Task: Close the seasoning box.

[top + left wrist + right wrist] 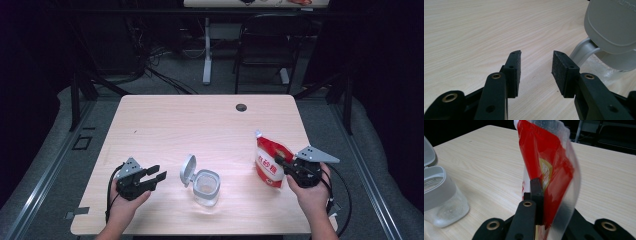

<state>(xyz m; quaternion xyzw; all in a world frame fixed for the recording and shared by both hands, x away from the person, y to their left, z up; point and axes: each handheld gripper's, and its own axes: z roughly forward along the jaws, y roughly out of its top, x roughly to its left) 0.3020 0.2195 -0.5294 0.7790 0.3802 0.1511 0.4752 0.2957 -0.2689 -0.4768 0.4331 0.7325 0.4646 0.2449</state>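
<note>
A red and white plastic bag (269, 162) stands upright on the right side of the table, and my right gripper (286, 167) is shut on its right edge. In the right gripper view the bag (549, 167) rises between the jaws, one pad (537, 192) pressed against it. A clear jar (206, 187) with a grey rim and its grey lid (187, 170) flipped open stands at the front middle. My left gripper (156, 174) is open, just left of the jar, its jaws pointing toward it. In the left gripper view the lid (611, 25) is at upper right beyond the empty fingers (514, 72).
The light wooden table (200, 125) has a round cable hole (241, 107) near its far edge. A black chair (265, 45) and a white desk leg (207, 50) stand beyond the table. Cables trail from both grippers over the front edge.
</note>
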